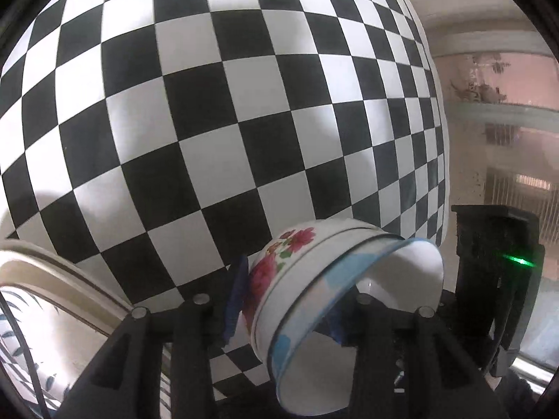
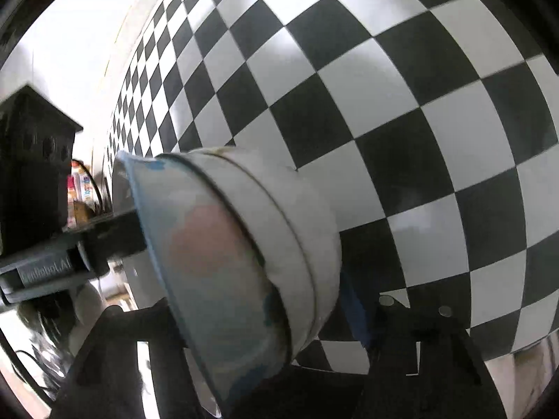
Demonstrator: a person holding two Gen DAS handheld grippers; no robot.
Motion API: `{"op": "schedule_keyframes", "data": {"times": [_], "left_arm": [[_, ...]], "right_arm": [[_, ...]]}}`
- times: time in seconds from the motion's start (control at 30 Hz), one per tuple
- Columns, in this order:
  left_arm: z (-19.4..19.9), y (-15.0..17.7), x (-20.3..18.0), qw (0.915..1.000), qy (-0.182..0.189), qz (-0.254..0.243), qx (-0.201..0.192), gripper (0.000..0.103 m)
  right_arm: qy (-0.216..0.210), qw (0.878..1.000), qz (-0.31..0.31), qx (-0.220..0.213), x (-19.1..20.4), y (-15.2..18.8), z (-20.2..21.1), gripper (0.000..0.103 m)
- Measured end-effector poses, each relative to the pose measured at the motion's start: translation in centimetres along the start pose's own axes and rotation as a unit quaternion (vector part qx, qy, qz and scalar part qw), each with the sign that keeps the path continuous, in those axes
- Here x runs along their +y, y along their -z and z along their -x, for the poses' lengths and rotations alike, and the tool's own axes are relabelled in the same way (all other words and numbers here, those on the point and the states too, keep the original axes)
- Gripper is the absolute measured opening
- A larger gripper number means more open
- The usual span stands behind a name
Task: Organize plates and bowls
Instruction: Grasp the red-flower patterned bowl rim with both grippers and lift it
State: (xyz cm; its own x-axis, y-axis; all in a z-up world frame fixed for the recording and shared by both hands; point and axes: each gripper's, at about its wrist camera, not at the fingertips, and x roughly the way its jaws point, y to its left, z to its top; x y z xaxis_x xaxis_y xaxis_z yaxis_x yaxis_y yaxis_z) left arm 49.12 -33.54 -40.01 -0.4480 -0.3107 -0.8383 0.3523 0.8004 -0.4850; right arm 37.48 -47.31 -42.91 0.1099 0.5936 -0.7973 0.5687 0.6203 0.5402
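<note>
Gripping glossy floral bowl (image 1: 307,279), checkered tabletop (image 1: 209,104)

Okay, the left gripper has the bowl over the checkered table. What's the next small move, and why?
Probably lower the bowl onto the checkered table and level it. The left gripper clamps the bowl's wall, the bowl hangs tilted and seemingly off the surface, and the squares ahead of it look bare.
</note>
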Motion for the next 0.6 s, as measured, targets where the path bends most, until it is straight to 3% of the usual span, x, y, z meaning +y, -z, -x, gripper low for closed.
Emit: {"op": "schedule_keyframes", "data": {"times": [0.23,0.6], "left_arm": [[1.1,0.6,1.5,0.9985,0.040,0.035,-0.014,0.035],[2.6,1.4,1.8,0.9982,0.028,0.048,-0.020,0.035]], "right_arm": [[-0.013,1.000,-0.003,-0.004,-0.5,-0.5,-0.2,0.060],[-0.049,0.998,-0.018,0.020,-1.4,0.0,-0.9,0.057]]}}
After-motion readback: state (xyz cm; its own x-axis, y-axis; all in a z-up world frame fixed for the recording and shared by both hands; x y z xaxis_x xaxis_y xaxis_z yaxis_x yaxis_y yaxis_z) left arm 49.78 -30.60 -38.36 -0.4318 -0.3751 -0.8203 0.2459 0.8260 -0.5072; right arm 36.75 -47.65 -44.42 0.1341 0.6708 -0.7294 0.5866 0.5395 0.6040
